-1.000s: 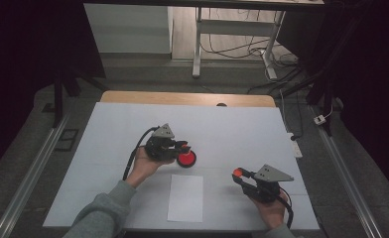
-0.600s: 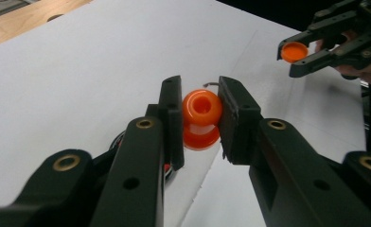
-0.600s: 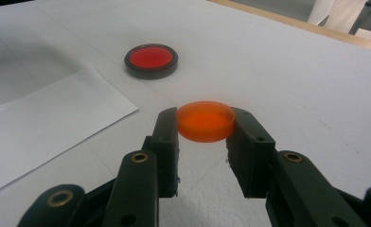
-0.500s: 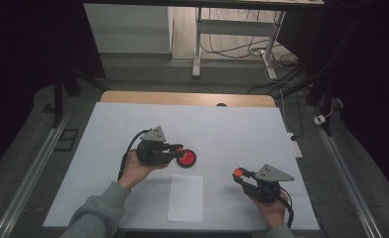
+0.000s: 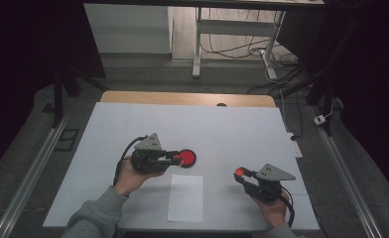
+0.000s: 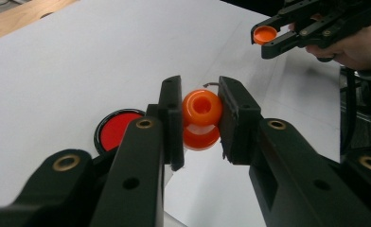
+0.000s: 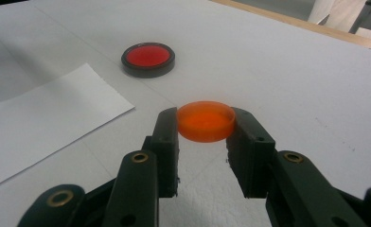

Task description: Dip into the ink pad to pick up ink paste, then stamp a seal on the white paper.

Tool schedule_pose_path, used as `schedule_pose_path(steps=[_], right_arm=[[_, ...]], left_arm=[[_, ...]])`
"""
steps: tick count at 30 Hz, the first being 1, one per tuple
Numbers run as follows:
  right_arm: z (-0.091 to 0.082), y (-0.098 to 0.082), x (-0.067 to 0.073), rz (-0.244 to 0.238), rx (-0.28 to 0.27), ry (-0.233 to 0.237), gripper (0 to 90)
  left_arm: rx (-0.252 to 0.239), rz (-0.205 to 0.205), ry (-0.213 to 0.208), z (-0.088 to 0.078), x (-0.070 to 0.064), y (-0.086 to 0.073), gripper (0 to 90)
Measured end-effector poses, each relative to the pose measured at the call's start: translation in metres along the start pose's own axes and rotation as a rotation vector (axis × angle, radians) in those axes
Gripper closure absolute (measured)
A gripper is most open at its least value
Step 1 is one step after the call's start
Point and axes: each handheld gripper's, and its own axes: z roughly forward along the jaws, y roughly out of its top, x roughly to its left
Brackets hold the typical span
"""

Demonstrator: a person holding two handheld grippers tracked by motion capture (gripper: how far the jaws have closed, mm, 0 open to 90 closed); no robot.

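My left gripper is shut on a small rounded orange piece with a hole in its end, held just above the table. In the high view the left gripper hovers at the left edge of a round red disc in a black rim that lies on the white table. My right gripper is shut on a flat orange cap, low over the table at the front right. The left gripper view also catches that right gripper and its cap farther off.
A white sheet of paper lies near the front edge between the two hands. The white tabletop stretches back to a wooden strip. Metal rails run along both sides, with cables on the floor beyond.
My left hand has drawn back to the left with the orange piece, off the red disc to its left edge. The right hand has kept still.
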Motion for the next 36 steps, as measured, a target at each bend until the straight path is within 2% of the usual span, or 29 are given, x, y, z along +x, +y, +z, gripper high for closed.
schedule_pose_path(steps=[17,30,36], right_arm=[[0.002,0.0,0.001,-0.003,0.008,0.005,64.5],[0.003,0.0,0.001,-0.008,0.008,0.005,64.5],[0.004,-0.001,0.001,-0.007,0.01,0.01,64.5]], left_arm=[[0.011,0.002,-0.013,0.001,-0.004,-0.004,72.6],[0.06,0.02,-0.054,0.017,-0.012,-0.008,72.5],[0.083,0.017,-0.059,0.024,-0.013,-0.012,72.5]])
